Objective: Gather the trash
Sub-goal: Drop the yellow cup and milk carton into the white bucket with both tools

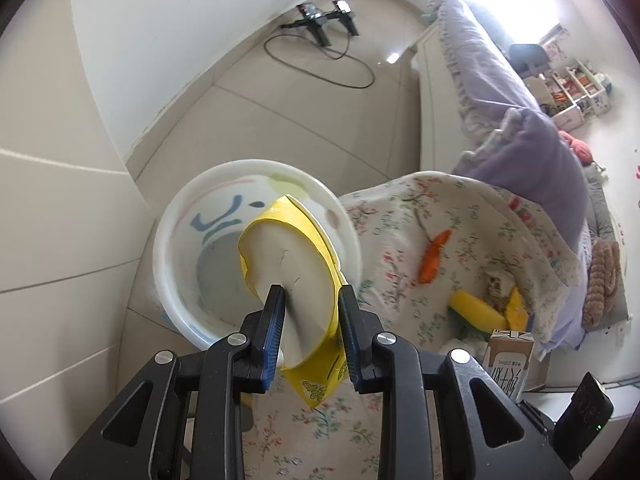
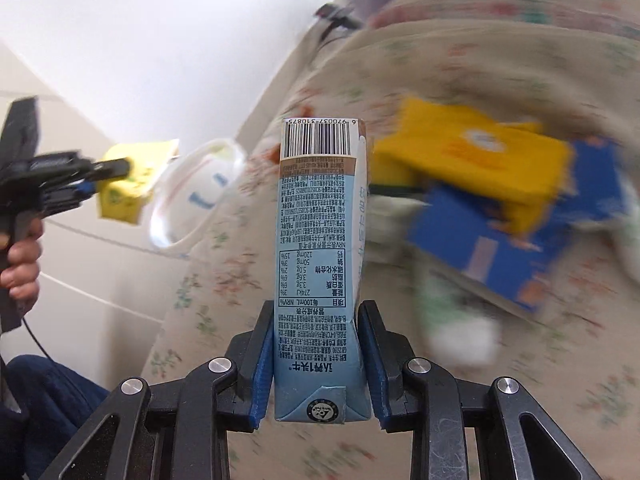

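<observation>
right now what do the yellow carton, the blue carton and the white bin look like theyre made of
Flattened yellow carton: coated paperboard, seemingly; it shows creases, small cracks and a dull pale inside.
Tall light-blue drink carton: laminated paperboard, judging by its sharp folded corners, slight sheen and printed label.
Round white bin: likely glossy plastic, with a smooth moulded rim.

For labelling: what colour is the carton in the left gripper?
Yellow carton, held over the white bin; clearest in left wrist view.
</observation>
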Available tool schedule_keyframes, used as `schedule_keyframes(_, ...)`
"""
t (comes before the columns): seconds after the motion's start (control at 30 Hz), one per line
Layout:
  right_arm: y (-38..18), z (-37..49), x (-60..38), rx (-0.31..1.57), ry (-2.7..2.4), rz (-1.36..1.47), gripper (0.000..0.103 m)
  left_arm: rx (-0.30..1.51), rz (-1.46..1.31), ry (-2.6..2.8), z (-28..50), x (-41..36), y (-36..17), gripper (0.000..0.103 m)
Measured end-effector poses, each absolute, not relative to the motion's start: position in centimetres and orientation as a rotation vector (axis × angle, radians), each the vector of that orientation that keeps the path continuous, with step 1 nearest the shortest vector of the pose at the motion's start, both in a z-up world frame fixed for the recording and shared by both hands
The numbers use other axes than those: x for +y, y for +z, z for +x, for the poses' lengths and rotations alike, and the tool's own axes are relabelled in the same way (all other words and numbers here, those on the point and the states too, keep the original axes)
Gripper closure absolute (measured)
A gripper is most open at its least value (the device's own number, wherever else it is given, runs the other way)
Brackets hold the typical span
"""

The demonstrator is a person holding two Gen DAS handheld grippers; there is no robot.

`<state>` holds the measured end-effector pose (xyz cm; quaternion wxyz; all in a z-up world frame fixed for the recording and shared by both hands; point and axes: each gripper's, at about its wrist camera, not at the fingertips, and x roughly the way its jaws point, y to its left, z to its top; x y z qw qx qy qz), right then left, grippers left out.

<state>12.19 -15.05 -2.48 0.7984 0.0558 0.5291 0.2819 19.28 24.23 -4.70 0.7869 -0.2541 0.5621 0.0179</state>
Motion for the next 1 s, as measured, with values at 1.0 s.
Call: schedule_keyframes(1.0,-7.0,19.9,7.9,1.106,0.651,-0.060,0.052,1.103,-0.675,0.159,18.7,29.7,-2.8,0.054)
